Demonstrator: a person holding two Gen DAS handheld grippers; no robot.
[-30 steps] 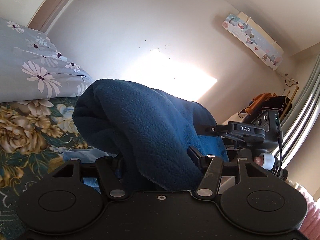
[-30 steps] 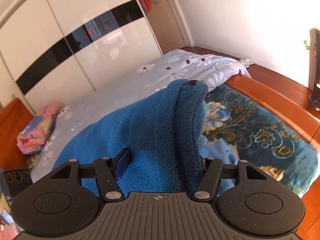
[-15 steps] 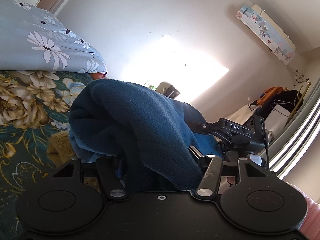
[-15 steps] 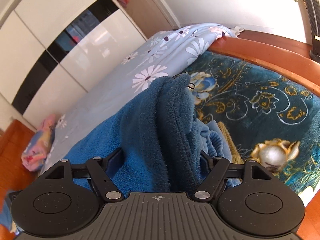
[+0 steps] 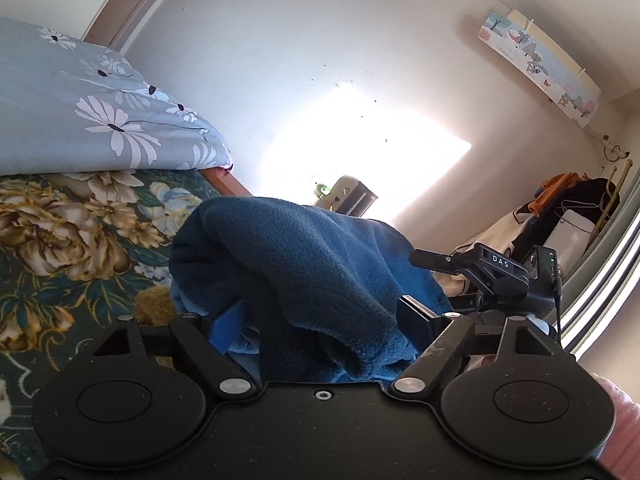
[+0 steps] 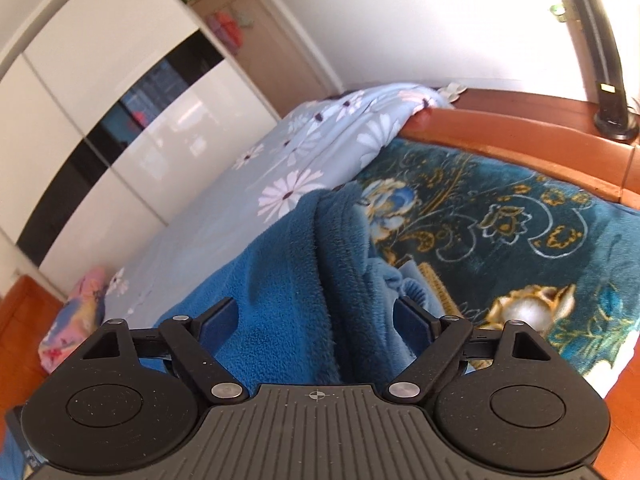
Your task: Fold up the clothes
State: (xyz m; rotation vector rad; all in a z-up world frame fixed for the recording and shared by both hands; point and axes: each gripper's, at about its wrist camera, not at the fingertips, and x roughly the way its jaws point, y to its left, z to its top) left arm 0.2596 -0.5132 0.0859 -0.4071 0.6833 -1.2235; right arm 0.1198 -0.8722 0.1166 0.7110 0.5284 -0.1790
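Right wrist view, fuzzy blue fleece (image 6: 280, 292) bunched w/ folds, hand-held gripper (image 6: 316, 320) just opened, pads off it

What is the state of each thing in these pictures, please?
Dark blue fleece garment: bunched in folds on the bed, lying between both claws.
Left claw: open, jaws just widened, fleece between them.
Right claw: open, jaws just widened, fleece between them.
Grey daisy-print quilt: spread over the bed.
Teal floral blanket: spread flat.

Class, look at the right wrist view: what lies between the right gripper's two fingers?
In the right wrist view, a bunched fold of the blue fleece lies between the fingers of the right gripper, whose jaws have just been opening.
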